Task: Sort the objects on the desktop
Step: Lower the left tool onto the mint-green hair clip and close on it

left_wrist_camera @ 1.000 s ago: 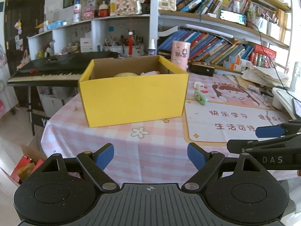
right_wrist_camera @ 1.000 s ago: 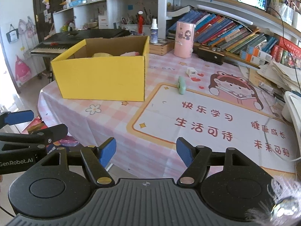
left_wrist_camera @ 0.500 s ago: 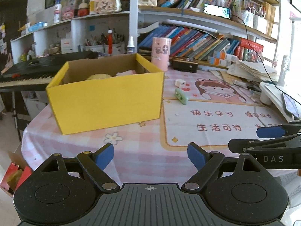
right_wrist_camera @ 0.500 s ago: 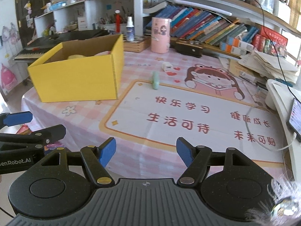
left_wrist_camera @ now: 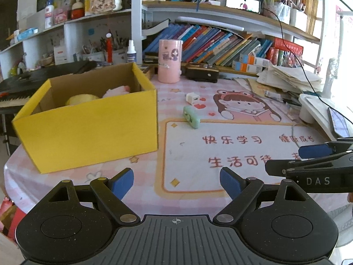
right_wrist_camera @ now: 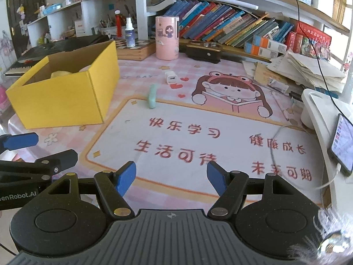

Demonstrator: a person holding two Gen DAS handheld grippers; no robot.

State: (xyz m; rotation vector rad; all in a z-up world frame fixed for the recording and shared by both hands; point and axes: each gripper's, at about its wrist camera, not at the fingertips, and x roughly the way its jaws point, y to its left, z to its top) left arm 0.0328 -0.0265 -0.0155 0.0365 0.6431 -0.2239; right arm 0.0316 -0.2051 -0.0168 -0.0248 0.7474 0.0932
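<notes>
Cardboard yellow box (left_wrist_camera: 88, 130), rounded green eraser (left_wrist_camera: 191, 117) beside.

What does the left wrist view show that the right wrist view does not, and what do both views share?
Only the left wrist view shows the pink soft item lying inside the yellow cardboard box, beside the pale yellow round object.

Only the right wrist view shows the wooden chessboard case under the white spray bottle, and the lit phone almost whole.

Both show the box, the mint green oblong case, the white charger cube, the pink cylindrical tin, and both grippers open, holding nothing.
</notes>
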